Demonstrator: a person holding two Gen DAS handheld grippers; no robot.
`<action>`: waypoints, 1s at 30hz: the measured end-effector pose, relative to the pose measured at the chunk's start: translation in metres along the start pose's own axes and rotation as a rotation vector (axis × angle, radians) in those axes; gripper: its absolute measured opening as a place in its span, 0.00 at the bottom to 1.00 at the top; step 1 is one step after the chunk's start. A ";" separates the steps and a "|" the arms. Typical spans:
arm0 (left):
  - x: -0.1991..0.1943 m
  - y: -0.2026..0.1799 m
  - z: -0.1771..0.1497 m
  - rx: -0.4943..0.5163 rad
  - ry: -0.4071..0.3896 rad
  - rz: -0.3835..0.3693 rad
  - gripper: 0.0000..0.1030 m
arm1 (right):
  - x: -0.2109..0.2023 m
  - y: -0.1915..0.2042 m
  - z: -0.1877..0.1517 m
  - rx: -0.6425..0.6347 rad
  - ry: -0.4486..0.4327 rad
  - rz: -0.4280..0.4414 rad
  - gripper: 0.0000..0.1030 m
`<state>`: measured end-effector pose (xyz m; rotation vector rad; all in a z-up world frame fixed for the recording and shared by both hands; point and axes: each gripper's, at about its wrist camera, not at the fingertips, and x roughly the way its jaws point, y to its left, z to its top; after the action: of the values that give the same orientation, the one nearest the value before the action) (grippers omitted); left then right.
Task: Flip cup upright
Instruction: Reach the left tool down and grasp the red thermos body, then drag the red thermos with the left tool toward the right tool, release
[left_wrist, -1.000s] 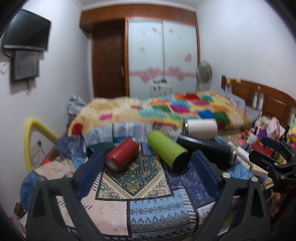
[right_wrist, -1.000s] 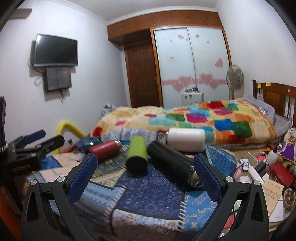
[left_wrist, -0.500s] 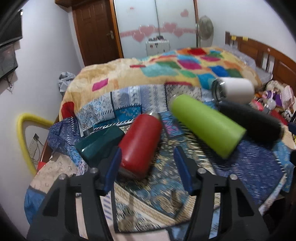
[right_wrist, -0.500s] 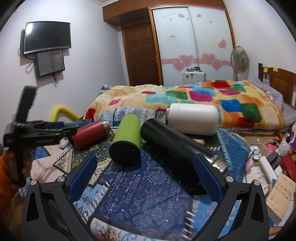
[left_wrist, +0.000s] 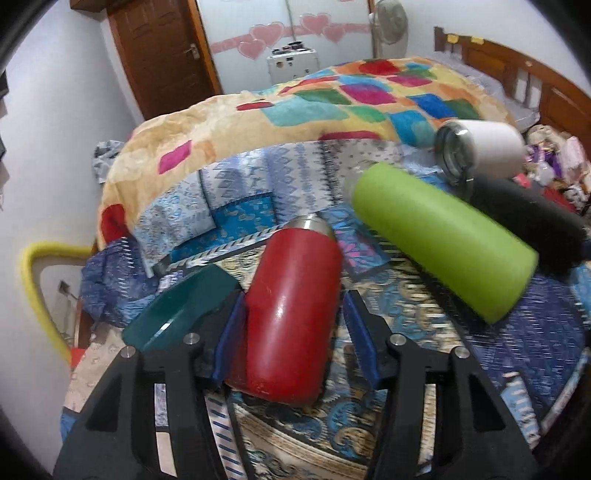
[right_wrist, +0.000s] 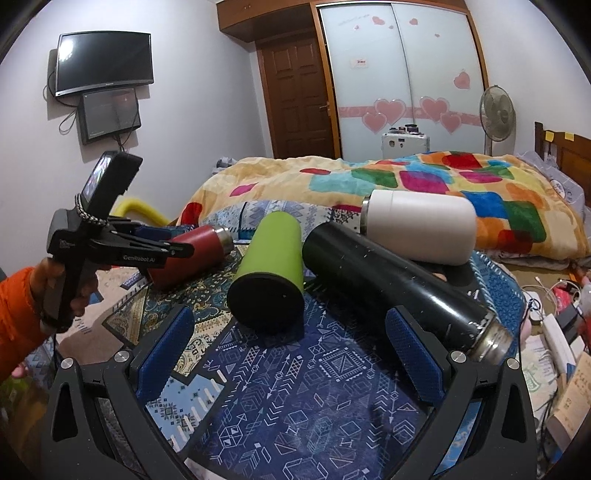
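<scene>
A red cup (left_wrist: 291, 314) lies on its side on the patterned cloth, steel mouth pointing away from me. My left gripper (left_wrist: 295, 325) straddles its body with a blue pad on each side; the left pad touches it and a thin gap shows at the right pad. The red cup also shows in the right wrist view (right_wrist: 192, 254), with the left gripper (right_wrist: 173, 245) around it. A green cup (right_wrist: 267, 273), a black flask (right_wrist: 395, 288) and a white cup (right_wrist: 421, 225) lie on their sides. My right gripper (right_wrist: 291, 358) is open and empty, low in front of the green cup.
A dark teal cup (left_wrist: 184, 306) lies just left of the red cup, against my left finger. The bed with a colourful quilt (right_wrist: 406, 181) is behind the table. Clutter and papers (right_wrist: 561, 369) sit at the right past the table edge.
My left gripper moved forward and down onto the red cup and narrowed around it. My right gripper came closer to the green cup and black flask and stayed wide open.
</scene>
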<state>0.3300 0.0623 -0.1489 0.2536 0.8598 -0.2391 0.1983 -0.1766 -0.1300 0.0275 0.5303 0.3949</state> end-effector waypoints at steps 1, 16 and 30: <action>-0.003 -0.003 0.001 0.005 0.002 -0.026 0.53 | 0.001 -0.001 0.000 0.000 0.003 0.001 1.00; 0.036 -0.027 0.005 0.083 0.094 0.003 0.64 | -0.005 -0.009 0.004 0.018 -0.013 0.008 1.00; 0.023 -0.034 -0.014 0.044 0.111 0.012 0.61 | -0.011 -0.013 0.005 0.021 -0.012 -0.004 1.00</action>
<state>0.3241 0.0323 -0.1789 0.3154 0.9634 -0.2350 0.1969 -0.1921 -0.1225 0.0488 0.5227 0.3850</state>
